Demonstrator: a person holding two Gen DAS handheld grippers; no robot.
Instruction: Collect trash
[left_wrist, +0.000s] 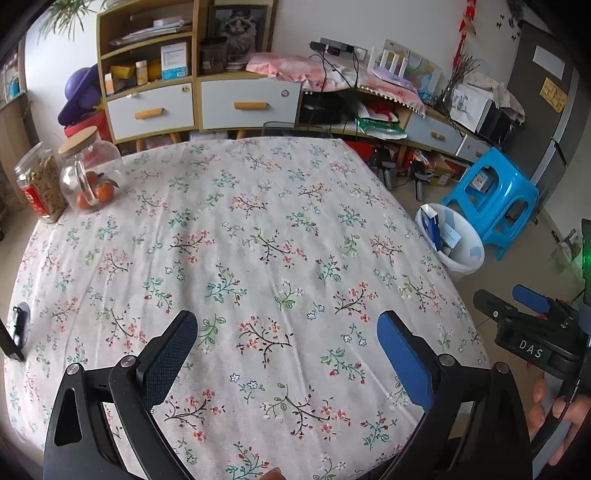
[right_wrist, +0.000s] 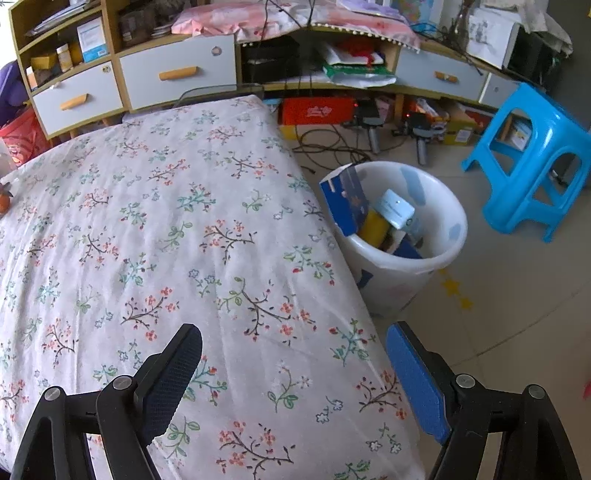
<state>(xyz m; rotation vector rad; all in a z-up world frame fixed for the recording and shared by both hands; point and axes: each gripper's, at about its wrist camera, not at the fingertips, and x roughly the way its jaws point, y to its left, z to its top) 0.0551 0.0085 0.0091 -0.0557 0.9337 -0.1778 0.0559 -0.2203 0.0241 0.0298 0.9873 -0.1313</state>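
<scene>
A white trash bin (right_wrist: 436, 258) stands on the floor by the table's right edge and also shows in the left wrist view (left_wrist: 469, 254). It holds a blue box (right_wrist: 341, 203), a yellow item and a pale carton. My left gripper (left_wrist: 288, 336) is open and empty above the floral tablecloth (left_wrist: 240, 229). My right gripper (right_wrist: 295, 347) is open and empty over the table's right edge, close to the bin. The right gripper also shows in the left wrist view (left_wrist: 532, 317) at the far right.
Two jars stand at the table's far left: a glass jar (left_wrist: 88, 173) with oranges and a jar of snacks (left_wrist: 38, 184). A blue stool (right_wrist: 532, 162) stands beyond the bin. Cabinets and clutter (left_wrist: 199, 99) line the back wall. A small dark object (left_wrist: 18, 321) lies at the table's left edge.
</scene>
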